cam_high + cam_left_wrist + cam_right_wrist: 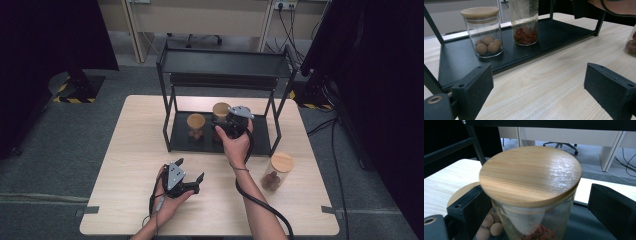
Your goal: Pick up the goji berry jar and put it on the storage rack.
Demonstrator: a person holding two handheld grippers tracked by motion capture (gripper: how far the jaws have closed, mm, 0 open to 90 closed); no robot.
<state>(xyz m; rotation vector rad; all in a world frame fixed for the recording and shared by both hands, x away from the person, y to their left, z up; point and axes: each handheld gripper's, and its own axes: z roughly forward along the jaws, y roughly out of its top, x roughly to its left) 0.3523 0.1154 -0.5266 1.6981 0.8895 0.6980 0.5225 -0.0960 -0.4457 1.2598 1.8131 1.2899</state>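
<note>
On the rack's [175, 135] bottom shelf, the right gripper [235, 122] stands open around the tall jar [531, 195] (pads clear); at seven o'clock, the left gripper [186, 176] gapes empty.

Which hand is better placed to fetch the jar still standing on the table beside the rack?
Right, probably. The right gripper stands open around the shelved jar, and the table jar is on its side; the left gripper lies farther away.

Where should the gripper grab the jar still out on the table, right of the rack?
Grip the jar on its glass wall below the wooden lid, coming in level from the near side. It stands upright, its round sides are bare, and the lid overhangs, so a grip from above might only lift the lid.
</note>
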